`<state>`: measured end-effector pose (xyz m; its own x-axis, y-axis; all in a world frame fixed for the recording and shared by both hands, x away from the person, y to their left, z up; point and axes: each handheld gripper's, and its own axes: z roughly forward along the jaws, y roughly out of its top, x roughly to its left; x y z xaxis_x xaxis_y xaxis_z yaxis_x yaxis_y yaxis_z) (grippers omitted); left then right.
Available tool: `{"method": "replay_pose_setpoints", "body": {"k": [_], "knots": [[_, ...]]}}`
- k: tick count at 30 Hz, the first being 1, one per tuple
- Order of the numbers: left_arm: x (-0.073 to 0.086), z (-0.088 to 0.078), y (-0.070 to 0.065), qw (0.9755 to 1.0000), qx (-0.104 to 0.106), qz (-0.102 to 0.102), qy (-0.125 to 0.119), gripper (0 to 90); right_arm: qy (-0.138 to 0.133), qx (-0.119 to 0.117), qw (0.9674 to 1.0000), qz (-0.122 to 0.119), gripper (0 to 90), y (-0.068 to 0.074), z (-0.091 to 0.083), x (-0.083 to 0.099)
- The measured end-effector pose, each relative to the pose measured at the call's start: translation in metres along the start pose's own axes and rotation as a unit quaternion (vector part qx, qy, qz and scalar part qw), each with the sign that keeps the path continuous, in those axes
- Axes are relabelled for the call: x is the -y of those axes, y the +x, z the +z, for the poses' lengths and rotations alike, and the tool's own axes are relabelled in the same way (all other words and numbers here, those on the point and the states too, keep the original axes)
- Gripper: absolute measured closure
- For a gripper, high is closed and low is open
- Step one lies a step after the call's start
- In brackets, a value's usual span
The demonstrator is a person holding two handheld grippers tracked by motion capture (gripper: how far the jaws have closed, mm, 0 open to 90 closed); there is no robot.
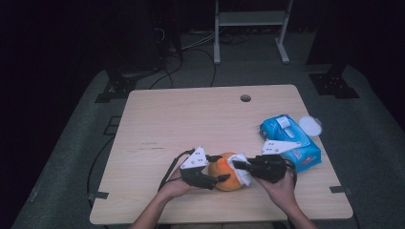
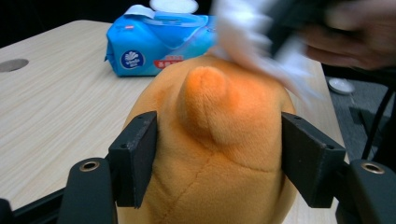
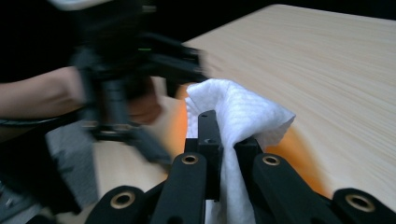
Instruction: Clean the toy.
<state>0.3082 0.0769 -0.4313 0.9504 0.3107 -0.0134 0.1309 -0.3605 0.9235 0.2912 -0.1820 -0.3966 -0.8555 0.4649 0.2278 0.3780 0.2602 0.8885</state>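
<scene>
Gripping the orange plush toy (image 2: 210, 140) from both sides, the left gripper (image 1: 216, 180) has its pads pressed into the soft body, clamped on it. The toy sits on the wooden worktop (image 1: 191, 119) near the front edge, a little right of its middle. In the left gripper view a rounded nub (image 2: 205, 100) on it points up and away from that gripper's camera; its long axis cannot be told. The right gripper (image 1: 239, 166) has its jaws closed together on a white wet wipe (image 3: 238, 116), which lies against the toy's upper right side. A blue pack of wet wipes (image 1: 289, 140) lies near the right edge, just beyond the right gripper, with a white round lid (image 1: 310, 126) beside it.
</scene>
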Motion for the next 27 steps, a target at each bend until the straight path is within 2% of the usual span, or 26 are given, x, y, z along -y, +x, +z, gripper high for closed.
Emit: {"method": "replay_pose_setpoints", "body": {"k": [1, 3, 4, 5, 7, 9, 10, 12, 13, 15, 17, 18, 20, 22, 25, 26, 27], "knots": [[0.000, 0.000, 0.000, 1.0000, 0.000, -0.002, 0.001, 32.3, 0.006, -0.005, 0.9999, -0.013, 85.5, 0.006, 0.003, -0.002], [0.000, -0.002, 0.001, 1.0000, -0.001, -0.006, 0.001, 32.5, 0.016, 0.010, 0.9990, -0.041, 85.5, 0.014, 0.006, -0.005], [0.000, -0.002, 0.002, 1.0000, -0.001, -0.008, 0.000, 32.7, 0.014, 0.015, 0.9989, -0.043, 85.5, 0.012, 0.005, -0.005], [0.000, -0.003, 0.002, 0.9999, 0.000, -0.011, -0.001, 32.7, 0.013, 0.022, 0.9990, -0.037, 85.5, 0.009, 0.002, -0.005], [0.001, -0.004, 0.004, 0.9999, 0.005, -0.010, -0.001, 32.4, 0.014, 0.058, 0.9977, -0.032, 85.5, 0.000, -0.003, -0.003], [0.000, -0.004, 0.004, 0.9996, 0.025, -0.010, -0.005, 27.4, 0.009, 0.057, 0.9983, -0.001, 85.5, -0.013, -0.008, 0.002], [0.000, -0.003, 0.003, 0.9996, 0.028, -0.003, -0.004, 24.1, 0.007, 0.057, 0.9983, 0.007, 85.4, -0.016, -0.008, 0.004], [0.000, 0.000, -0.001, 0.9998, 0.013, 0.013, 0.007, 22.7, 0.005, 0.061, 0.9981, 0.012, 85.4, -0.018, -0.008, 0.004], [0.000, 0.001, -0.002, 0.9997, 0.007, 0.020, 0.010, 25.1, 0.003, 0.058, 0.9982, 0.012, 85.4, -0.017, -0.007, 0.004], [-0.001, -0.001, 0.000, 0.9999, 0.000, 0.011, 0.013, 31.1, 0.003, 0.053, 0.9986, -0.003, 85.4, -0.011, -0.004, 0.002], [0.000, -0.003, 0.005, 0.9999, -0.011, -0.007, 0.010, 34.0, -0.003, 0.018, 0.9997, -0.014, 85.4, -0.004, -0.002, 0.001], [0.001, -0.005, 0.008, 0.9997, -0.013, -0.020, 0.008, 34.8, 0.003, 0.010, 0.9996, -0.027, 85.4, 0.003, 0.000, 0.000], [0.002, -0.007, 0.013, 0.9992, -0.019, -0.035, 0.003, 35.3, 0.016, 0.011, 0.9987, -0.047, 85.5, 0.009, 0.005, -0.001], [0.004, -0.010, 0.017, 0.9983, -0.020, -0.054, -0.002, 35.6, 0.024, 0.025, 0.9978, -0.056, 85.5, 0.008, 0.006, 0.000], [0.007, -0.012, 0.021, 0.9975, -0.016, -0.068, -0.010, 35.5, 0.022, 0.060, 0.9974, -0.032, 85.4, -0.006, -0.001, 0.002], [0.007, -0.012, 0.021, 0.9974, -0.016, -0.069, -0.012, 35.4, 0.019, 0.069, 0.9974, -0.012, 85.4, -0.013, -0.005, 0.004], [0.007, -0.011, 0.021, 0.9973, -0.016, -0.071, -0.013, 35.3, 0.018, 0.072, 0.9973, -0.003, 85.4, -0.017, -0.006, 0.005]]}}
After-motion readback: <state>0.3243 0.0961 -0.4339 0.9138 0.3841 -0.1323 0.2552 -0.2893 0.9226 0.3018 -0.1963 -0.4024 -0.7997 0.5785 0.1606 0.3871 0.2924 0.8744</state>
